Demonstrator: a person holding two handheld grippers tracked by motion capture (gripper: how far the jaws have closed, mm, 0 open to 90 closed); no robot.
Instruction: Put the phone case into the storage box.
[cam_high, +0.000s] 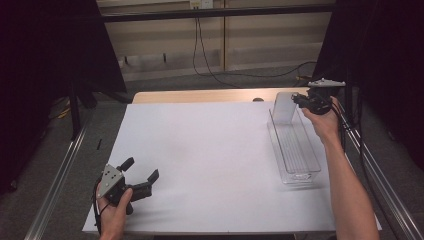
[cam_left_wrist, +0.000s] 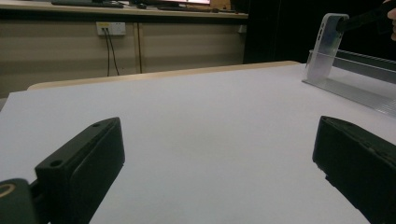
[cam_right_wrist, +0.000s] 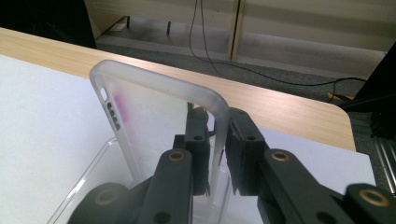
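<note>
Right gripper (cam_high: 299, 101): hovering over the table's far right corner, jaws pinching the side wall of the frosted phone case (cam_right_wrist: 140, 116).
Phone case (cam_high: 283, 107): standing upright in the far end of the clear tray (cam_high: 295, 150).
Tray: lying along the right edge of the white sheet (cam_high: 210, 160).
Left gripper (cam_high: 142, 172): resting at the near left corner, jaws standing wide apart, gripping nothing.
Open room: the sheet's middle is lying bare.
Right gripper view: showing the case's button slots.

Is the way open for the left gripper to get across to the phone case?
Probably yes: the left gripper is open and the white sheet between is bare, though the right gripper pinches the phone case.
</note>
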